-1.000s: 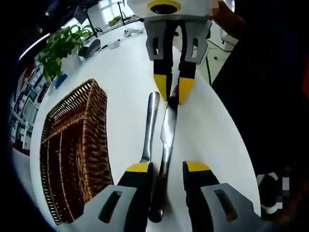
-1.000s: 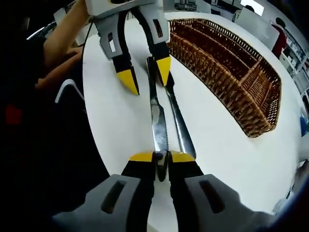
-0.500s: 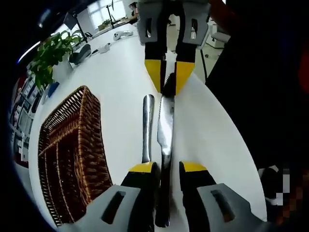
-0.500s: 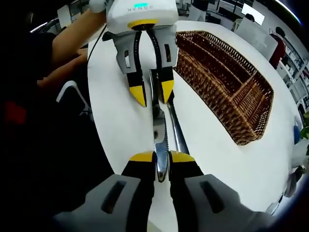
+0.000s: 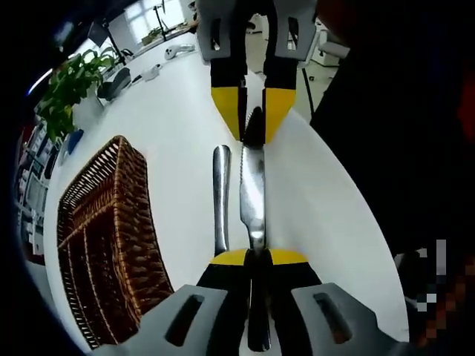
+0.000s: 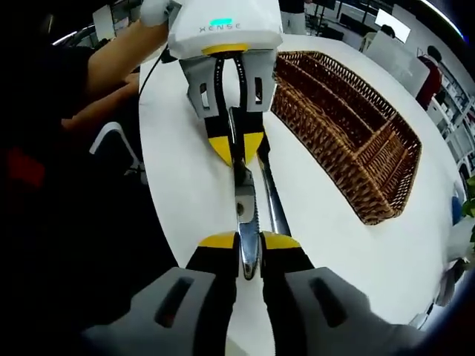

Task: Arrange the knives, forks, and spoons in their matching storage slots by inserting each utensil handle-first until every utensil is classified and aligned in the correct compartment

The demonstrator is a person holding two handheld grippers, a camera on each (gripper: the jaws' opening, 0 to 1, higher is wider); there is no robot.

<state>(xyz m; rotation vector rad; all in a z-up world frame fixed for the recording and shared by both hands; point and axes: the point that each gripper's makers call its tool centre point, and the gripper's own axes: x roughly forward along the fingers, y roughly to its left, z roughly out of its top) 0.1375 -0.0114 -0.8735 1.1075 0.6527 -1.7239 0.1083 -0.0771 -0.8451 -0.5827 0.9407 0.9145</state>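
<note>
- Left gripper view: your left gripper (image 5: 257,257) has its jaws clamped on the handle end of the knife (image 5: 251,193), nearest the camera.
- The serrated blade runs away from you above the white surface (image 5: 178,111); a second utensil (image 5: 220,196) lies just beside it on the left, and you cannot tell from here whether it is a fork or a spoon.
- At the far end your right gripper (image 5: 252,111) is closed on the blade tip.
- The wicker tray (image 5: 111,230) sits well to the left, with a potted plant (image 5: 70,85) beyond it.
- Right gripper view: your right gripper (image 6: 249,241) pinches the knife (image 6: 246,215) at the blade end.
- Farther along, the left gripper (image 6: 237,144) grips the handle.
- The tray (image 6: 349,141) lies off to the right, its long compartments running alongside the knife.
</note>
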